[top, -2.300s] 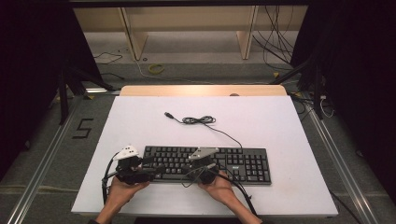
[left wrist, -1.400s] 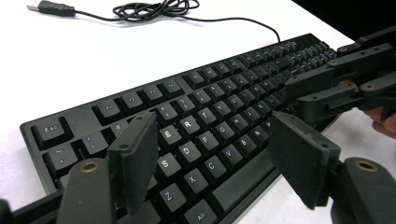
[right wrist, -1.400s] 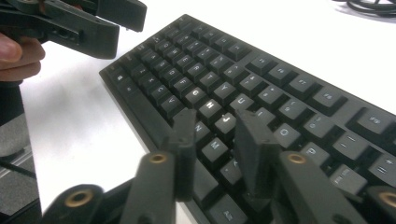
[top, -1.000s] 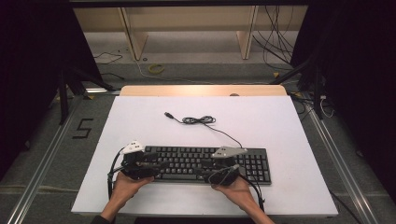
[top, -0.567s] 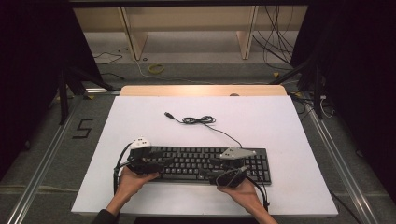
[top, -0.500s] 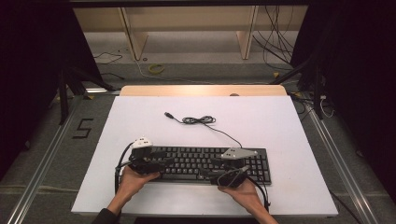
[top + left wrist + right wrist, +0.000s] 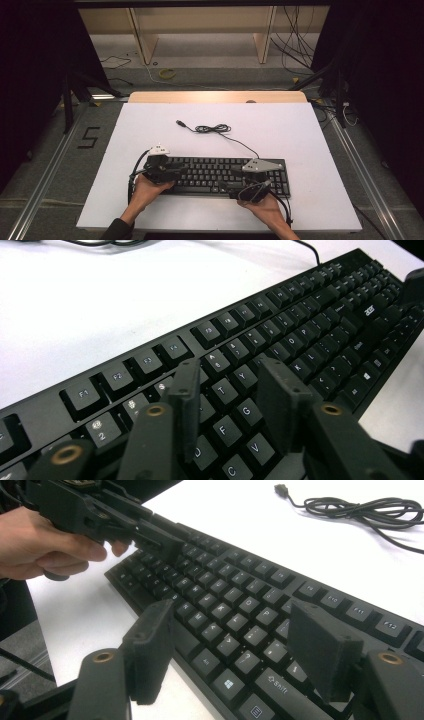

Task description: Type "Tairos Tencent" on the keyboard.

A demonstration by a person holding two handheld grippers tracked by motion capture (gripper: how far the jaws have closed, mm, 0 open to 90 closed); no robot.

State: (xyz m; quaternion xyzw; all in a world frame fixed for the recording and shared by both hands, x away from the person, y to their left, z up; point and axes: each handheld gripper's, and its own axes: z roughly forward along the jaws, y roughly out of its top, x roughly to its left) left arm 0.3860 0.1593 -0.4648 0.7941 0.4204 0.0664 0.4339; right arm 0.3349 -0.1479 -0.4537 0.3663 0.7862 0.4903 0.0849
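Note:
A black keyboard (image 7: 225, 175) lies near the table's front edge, and its cable (image 7: 215, 129) runs back to a loose coil. My left gripper (image 7: 181, 171) reaches in over the keyboard's left end. In the left gripper view its jaws (image 7: 227, 402) hover just above the letter keys with a gap between them; they have just been closing and nothing is pinched. My right gripper (image 7: 226, 183) points left over the keyboard's front right part. Its jaws (image 7: 232, 647) have just been opening and stand wide over the bottom key rows (image 7: 235, 625), gripping nothing.
The white tabletop (image 7: 280, 125) stretches behind the keyboard, with the cable's USB plug (image 7: 178, 122) lying on it. A wooden strip (image 7: 215, 97) borders the far edge. Beyond it are shelf legs and floor cables (image 7: 295, 45). A hand holds the left gripper (image 7: 125, 520) in the right gripper view.
Both hands have slid to the right along the keyboard. The right gripper went from the middle to the right part. The keyboard has stayed in place.

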